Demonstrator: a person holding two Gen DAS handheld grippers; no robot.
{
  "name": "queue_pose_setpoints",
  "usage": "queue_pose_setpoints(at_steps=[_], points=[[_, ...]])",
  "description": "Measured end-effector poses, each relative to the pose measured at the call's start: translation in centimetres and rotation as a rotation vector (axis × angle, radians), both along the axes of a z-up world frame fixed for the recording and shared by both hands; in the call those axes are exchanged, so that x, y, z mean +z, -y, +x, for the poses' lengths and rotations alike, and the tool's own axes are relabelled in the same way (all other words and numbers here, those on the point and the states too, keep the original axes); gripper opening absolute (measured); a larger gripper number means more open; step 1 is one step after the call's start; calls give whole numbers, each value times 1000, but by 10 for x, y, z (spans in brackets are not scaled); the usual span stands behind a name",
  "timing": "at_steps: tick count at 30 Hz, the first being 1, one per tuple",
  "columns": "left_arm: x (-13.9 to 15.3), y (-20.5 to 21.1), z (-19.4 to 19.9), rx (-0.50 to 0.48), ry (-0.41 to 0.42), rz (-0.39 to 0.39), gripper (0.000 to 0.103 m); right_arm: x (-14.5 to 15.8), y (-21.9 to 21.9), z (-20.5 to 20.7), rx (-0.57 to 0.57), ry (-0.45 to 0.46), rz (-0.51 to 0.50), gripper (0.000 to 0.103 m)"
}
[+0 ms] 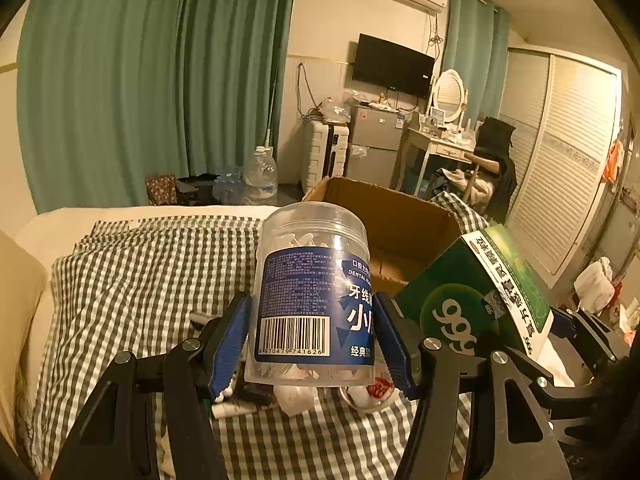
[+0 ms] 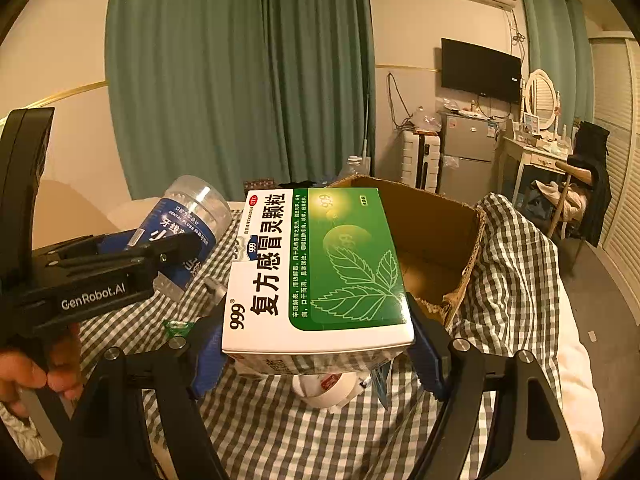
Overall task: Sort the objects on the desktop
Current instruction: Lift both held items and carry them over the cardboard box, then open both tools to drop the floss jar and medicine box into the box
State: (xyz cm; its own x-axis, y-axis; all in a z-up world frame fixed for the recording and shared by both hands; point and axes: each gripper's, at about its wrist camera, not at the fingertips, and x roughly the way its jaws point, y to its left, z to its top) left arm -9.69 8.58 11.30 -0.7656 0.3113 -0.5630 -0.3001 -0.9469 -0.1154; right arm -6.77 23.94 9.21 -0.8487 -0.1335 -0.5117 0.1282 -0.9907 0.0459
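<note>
**Q:** Clear plastic and printed card are shown; what is held?

**A:** A floss jar (image 1: pixel 310 300), round, smooth and blue-labelled, is gripped upright between the blue pads of the left gripper (image 1: pixel 314 340). A medicine box (image 2: pixel 318 268), flat, green-and-white card with sharp edges, is clamped across its width by the right gripper (image 2: pixel 316 344). Both items are carried clear of the bedding.

**Q:** Where are they relative to the goal?

**A:** A carton (image 2: pixel 432 232) of brown corrugated card, open-topped with a torn edge, is seen just beyond both loads, resting on a checked quilt (image 1: pixel 152 264). It is judged to be the sorting bin, though this cannot be confirmed.

**Q:** What is done, and what is left?

**A:** Two items are picked up but not yet deposited. Some bulk is seen on the carton floor; whether it is sorted goods cannot be told. Small clutter (image 1: pixel 256 396) is left on the soft, rumpled quilt beneath the grippers, including a white roll (image 2: pixel 324 392), so further rounds are judged necessary.
</note>
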Motion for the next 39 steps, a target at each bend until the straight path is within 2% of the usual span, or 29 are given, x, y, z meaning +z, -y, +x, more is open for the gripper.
queue_pose_setpoints(at_steps=[6, 17, 26, 39], points=[[3, -20, -30, -16, -19, -16, 62, -1, -17, -24, -31, 5, -4, 76], [-13, -59, -92, -35, -17, -34, 62, -11, -48, -76, -85, 28, -23, 76], [-30, -84, -139, -51, 4, -33, 62, -1, -58, -104, -88, -27, -66, 76], [-55, -117, -180, -49, 50, -47, 62, -16, -94, -153, -55, 67, -291, 76]])
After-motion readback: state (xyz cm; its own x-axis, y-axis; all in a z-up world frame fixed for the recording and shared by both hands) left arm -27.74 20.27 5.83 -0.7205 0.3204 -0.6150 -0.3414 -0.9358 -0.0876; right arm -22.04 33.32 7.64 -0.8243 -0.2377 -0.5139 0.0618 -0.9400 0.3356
